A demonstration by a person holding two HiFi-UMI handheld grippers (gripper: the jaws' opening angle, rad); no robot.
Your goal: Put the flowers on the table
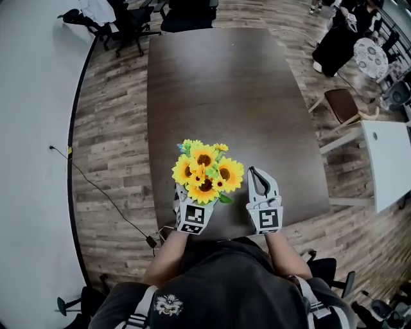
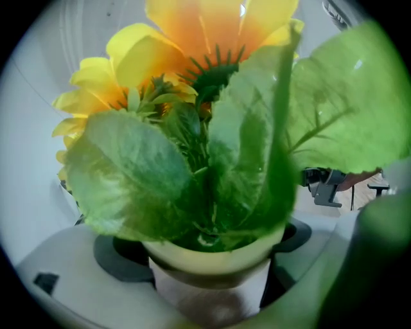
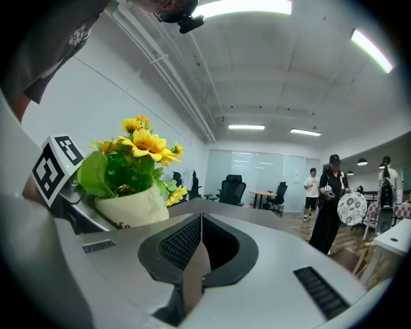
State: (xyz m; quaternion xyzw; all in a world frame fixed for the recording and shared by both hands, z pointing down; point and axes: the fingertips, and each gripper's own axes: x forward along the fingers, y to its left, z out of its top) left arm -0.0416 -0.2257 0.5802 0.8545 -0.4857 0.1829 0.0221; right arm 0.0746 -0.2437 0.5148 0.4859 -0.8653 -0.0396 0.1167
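A bunch of yellow sunflowers (image 1: 207,172) with green leaves stands in a cream pot over the near edge of the dark brown table (image 1: 225,96). My left gripper (image 1: 196,200) is shut on the pot, its fingertips hidden under the blooms. In the left gripper view the pot (image 2: 215,257) sits between the jaws and the leaves and flowers (image 2: 212,38) fill the frame. I cannot tell whether the pot rests on the table. My right gripper (image 1: 252,171) is shut and empty, just right of the flowers. Its own view shows the gripper (image 3: 198,222) with the pot (image 3: 131,205) to the left.
Black office chairs (image 1: 128,19) stand beyond the table's far end. A white table (image 1: 392,160) and a brown chair (image 1: 343,106) are to the right. A cable (image 1: 103,193) runs over the wooden floor at left. A person in black (image 3: 327,205) stands far right.
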